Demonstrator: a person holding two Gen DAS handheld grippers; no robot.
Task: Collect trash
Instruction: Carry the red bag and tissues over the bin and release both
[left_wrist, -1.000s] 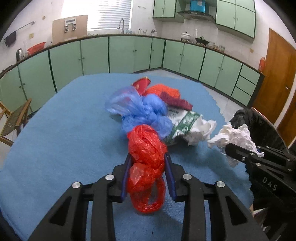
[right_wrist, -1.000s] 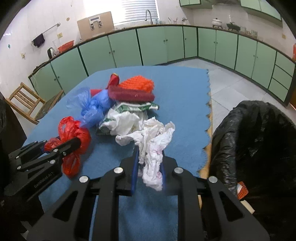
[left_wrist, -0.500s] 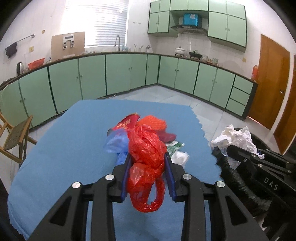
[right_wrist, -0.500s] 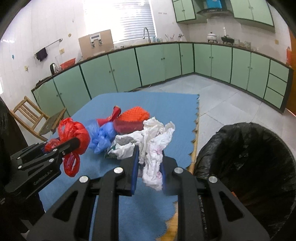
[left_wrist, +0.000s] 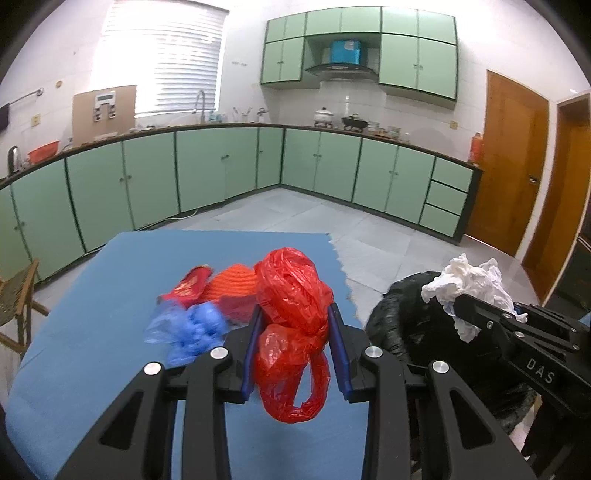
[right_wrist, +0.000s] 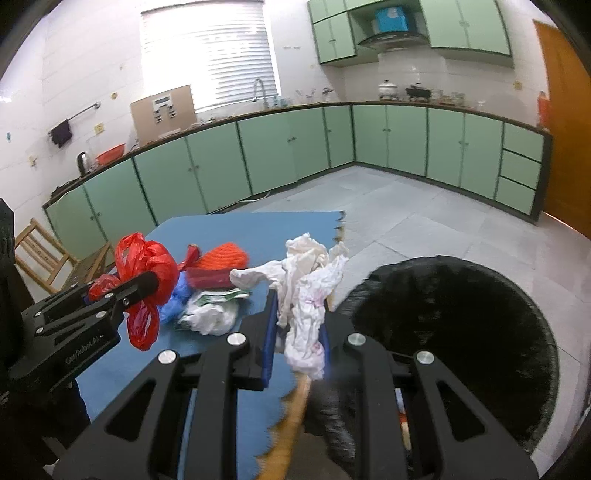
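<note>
Red bag's axis: we see the red plastic bag (left_wrist: 291, 332) running top to bottom between our left gripper (left_wrist: 293, 354) fingers, knotted bulk above, loose loop hanging below.
White bag's axis: the crumpled white bag (right_wrist: 306, 302) also stands top to bottom, tail drooping under the right gripper (right_wrist: 297, 328).
Left grip: closed on the red bag, blue pads pressed to its sides.
Right grip: clamped on the white bag at mid-length.
Where they are: red bag held above the blue mat (left_wrist: 92, 332); white bag held at the mat's edge, beside the black bin bag (right_wrist: 461, 332).
Hard to see: the bin's inside is dark; the blue bag (left_wrist: 188, 328) is blurred; the pile's far items are partly covered.
</note>
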